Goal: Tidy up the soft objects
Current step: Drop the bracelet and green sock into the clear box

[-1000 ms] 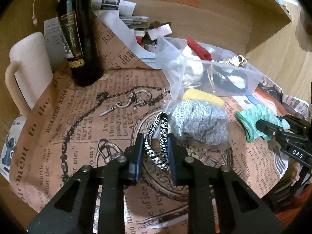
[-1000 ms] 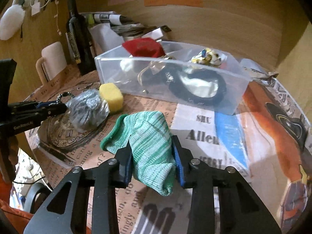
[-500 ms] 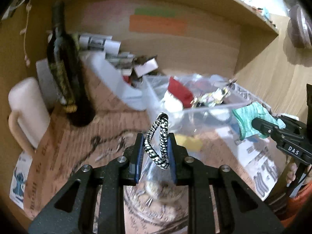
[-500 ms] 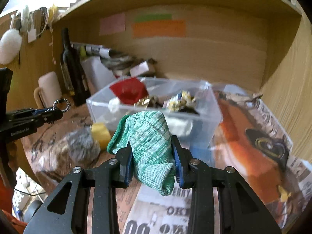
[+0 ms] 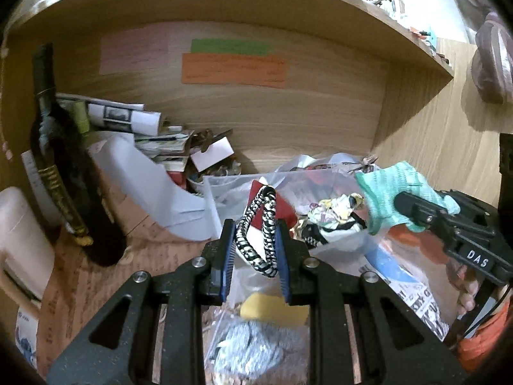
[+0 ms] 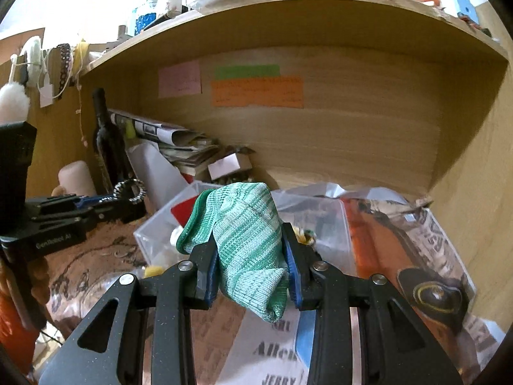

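My left gripper (image 5: pixel 256 250) is shut on a black-and-white braided hair tie (image 5: pixel 256 231) and holds it in the air at the near left corner of the clear plastic bin (image 5: pixel 213 192). My right gripper (image 6: pixel 248 263) is shut on a green striped knit cloth (image 6: pixel 247 224), raised in front of the same bin (image 6: pixel 144 234). The cloth also shows in the left wrist view (image 5: pixel 397 189), over the bin's right side. The bin holds a red cloth (image 5: pixel 285 215) and patterned soft items (image 5: pixel 333 208). A yellow sponge (image 5: pixel 272 311) and a bagged grey knit item (image 5: pixel 256 349) lie below my left gripper.
A dark wine bottle (image 5: pixel 61 173) and a cream mug (image 5: pixel 19 240) stand at the left. Rolled papers and a small white box (image 5: pixel 213 152) crowd the back wall. Printed paper (image 6: pixel 433 256) covers the desk. A shelf (image 6: pixel 288 6) hangs overhead.
Both grippers have risen from the desk with their items and moved toward the bin. The hair tie and green cloth now hang level with the bin's top.
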Motion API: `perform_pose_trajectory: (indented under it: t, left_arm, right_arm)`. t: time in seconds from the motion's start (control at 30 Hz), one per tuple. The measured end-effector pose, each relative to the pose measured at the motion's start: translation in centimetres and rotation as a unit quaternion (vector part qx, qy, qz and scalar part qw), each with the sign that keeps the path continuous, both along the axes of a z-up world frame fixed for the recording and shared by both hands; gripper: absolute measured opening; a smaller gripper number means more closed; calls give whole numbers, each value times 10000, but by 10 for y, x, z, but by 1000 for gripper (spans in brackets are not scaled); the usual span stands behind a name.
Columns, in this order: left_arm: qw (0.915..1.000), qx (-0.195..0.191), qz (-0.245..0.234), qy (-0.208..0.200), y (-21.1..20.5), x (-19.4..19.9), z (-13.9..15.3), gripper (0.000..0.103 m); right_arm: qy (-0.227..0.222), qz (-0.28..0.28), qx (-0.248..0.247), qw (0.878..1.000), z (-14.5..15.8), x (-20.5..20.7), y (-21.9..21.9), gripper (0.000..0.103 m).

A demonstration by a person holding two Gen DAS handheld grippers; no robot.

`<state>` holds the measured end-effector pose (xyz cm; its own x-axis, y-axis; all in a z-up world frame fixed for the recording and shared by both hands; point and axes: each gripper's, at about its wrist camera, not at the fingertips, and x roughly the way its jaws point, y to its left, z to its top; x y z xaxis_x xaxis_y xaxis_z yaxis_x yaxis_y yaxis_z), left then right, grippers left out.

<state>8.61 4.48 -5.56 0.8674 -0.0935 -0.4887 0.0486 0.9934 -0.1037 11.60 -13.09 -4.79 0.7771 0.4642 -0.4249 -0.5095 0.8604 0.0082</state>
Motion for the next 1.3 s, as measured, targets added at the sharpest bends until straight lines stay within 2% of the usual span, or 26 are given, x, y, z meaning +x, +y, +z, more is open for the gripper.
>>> perform_pose_trajectory:
  t: [0.37,0.6,0.67,0.73,0.77,1.0,1.13,1.3]
  left_arm:
    - [9989,-34,-176,429,-6,41,-20,23]
    - [9976,75,-247,636,-12,56,-32,23]
    - [9974,103,-269,668,-13,58,-34,29]
    - [9972,101,-277,685,-13,59,-35,41]
    - [9973,110,-267,678,-13,59,-35,43]
    - [9973,123,-341,638,-15,54,-32,47]
    - [9981,109,-347,490,-15,45,-24,58]
    - [9990,85,-307,303,-12,31,-12,62]
  right_arm:
    - [435,286,-397,9979,-28,42,33,31]
    - [570,332,-618,9959,-41,53,43,34]
    - [557,321,-630,9959,-41,53,42,34]
    - [552,298,-659,9959,-42,54,43,35]
    - [552,282,-682,9957,-42,54,43,38]
    - [469,179,-770,9958,-39,53,40,52]
    - [414,165,-758,9961,-32,46,36,58]
    - [220,120,-711,9972,-20,34,30,62]
